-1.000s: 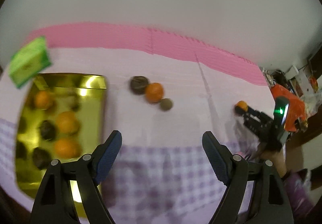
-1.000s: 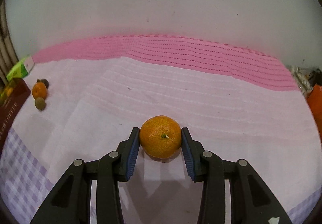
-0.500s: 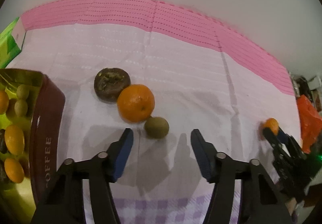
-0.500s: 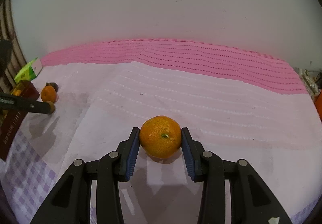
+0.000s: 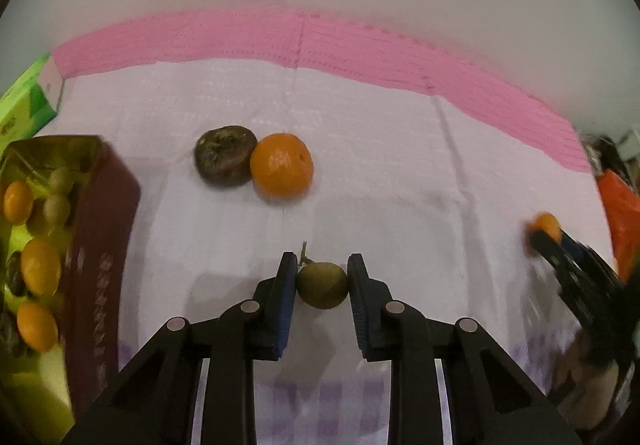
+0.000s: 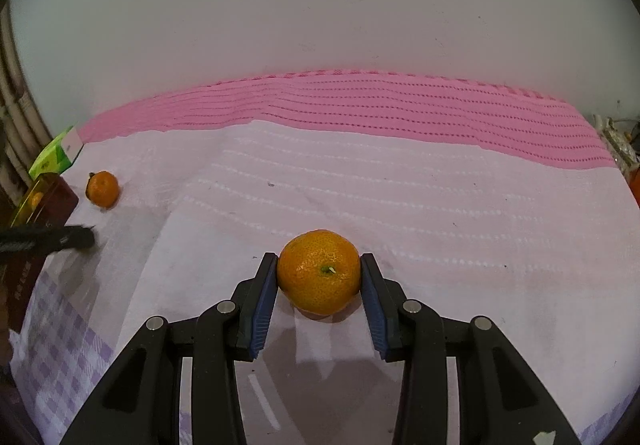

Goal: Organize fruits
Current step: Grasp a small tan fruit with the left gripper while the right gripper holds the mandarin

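A small olive-green fruit with a short stem lies on the pale cloth. My left gripper has its jaws closing on it, both blue pads pressing its sides. Beyond it an orange mandarin touches a dark brown wrinkled fruit. At the left stands a dark red tin with a gold inside, holding several oranges and small fruits. In the right wrist view my right gripper is shut on another mandarin that rests on the cloth. The left gripper appears there as a dark blur at far left.
A green carton lies behind the tin at the far left. A pink knitted strip runs along the white wall at the back. An orange bag sits past the cloth's right end. Purple checked cloth covers the near edge.
My left gripper came down from over the tin toward the small green fruit and shut on it. The right gripper kept its grip on the mandarin and stayed put.
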